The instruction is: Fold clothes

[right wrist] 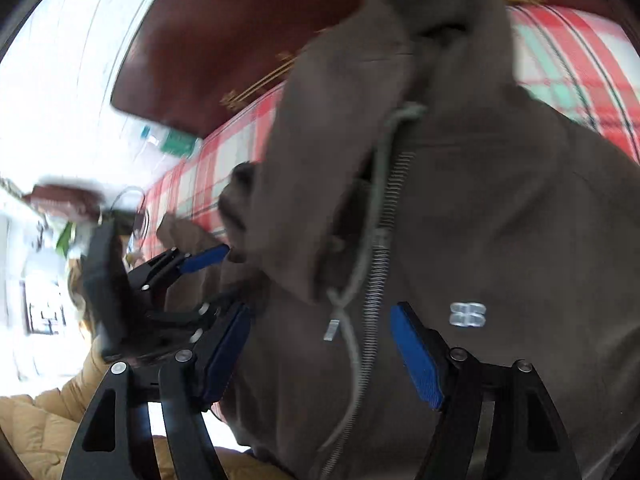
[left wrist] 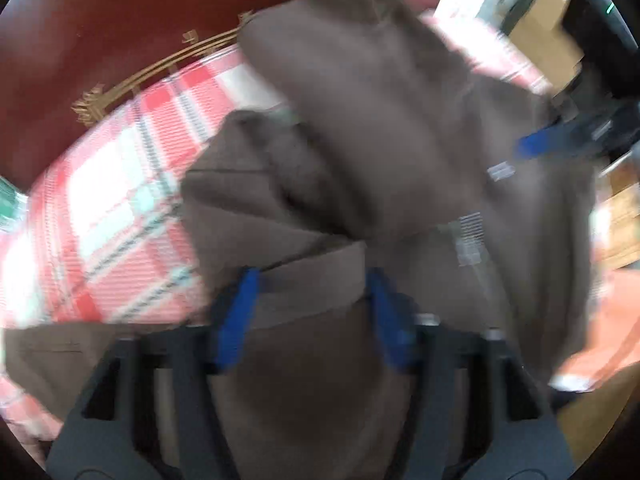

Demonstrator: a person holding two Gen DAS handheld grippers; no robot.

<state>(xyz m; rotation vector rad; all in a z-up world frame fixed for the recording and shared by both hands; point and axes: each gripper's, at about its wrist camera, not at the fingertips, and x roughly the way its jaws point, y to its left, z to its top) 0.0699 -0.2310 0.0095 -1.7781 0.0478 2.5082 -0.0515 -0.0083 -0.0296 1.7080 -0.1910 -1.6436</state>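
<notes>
A brown zip-up hoodie (left wrist: 360, 128) hangs bunched over a red plaid bedspread (left wrist: 120, 184). My left gripper (left wrist: 312, 280) has its blue fingers wide apart, with brown cloth lying between them; the view is blurred. In the right wrist view the hoodie (right wrist: 500, 220) fills the frame, its zipper (right wrist: 376, 272) and drawstring (right wrist: 344, 292) hanging down. My right gripper (right wrist: 320, 320) also stands wide apart around the cloth near the zipper. The left gripper shows at the left (right wrist: 208, 260), the right gripper at the far right of the left wrist view (left wrist: 536, 144).
A dark red headboard (left wrist: 120, 20) with gold trim stands behind the bed. A cardboard box (left wrist: 548, 20) sits at the upper right. A tan quilted cushion (right wrist: 48, 420) lies at the lower left. Bright window light fills the left of the right wrist view.
</notes>
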